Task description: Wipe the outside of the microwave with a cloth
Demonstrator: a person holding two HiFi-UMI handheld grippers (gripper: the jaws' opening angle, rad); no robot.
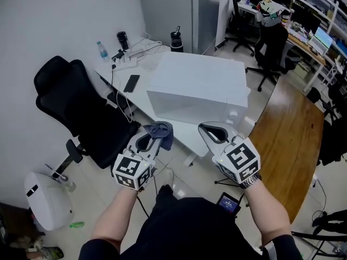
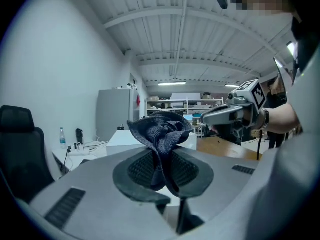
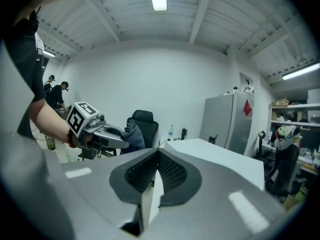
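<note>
A white microwave [image 1: 198, 88] stands on a white desk [image 1: 179, 137], just beyond both grippers. My left gripper [image 1: 153, 133] is shut on a crumpled dark blue cloth [image 1: 162, 131], held in front of the microwave's near left corner. In the left gripper view the cloth [image 2: 162, 131] bunches up out of the pinched jaws, and the microwave [image 2: 125, 136] shows behind it. My right gripper [image 1: 206, 129] hovers at the microwave's near face, shut with nothing in it. The right gripper view shows its pads [image 3: 170, 171] meeting, the microwave top [image 3: 215, 159] ahead and the left gripper [image 3: 107, 139] with the cloth [image 3: 134, 135].
A black office chair [image 1: 76, 102] stands left of the desk. On the desk behind the microwave lie a phone [image 1: 131, 83], a power strip with cables [image 1: 130, 57], a water bottle [image 1: 103, 50] and a black cup [image 1: 176, 39]. A wooden table [image 1: 287, 140] is at the right.
</note>
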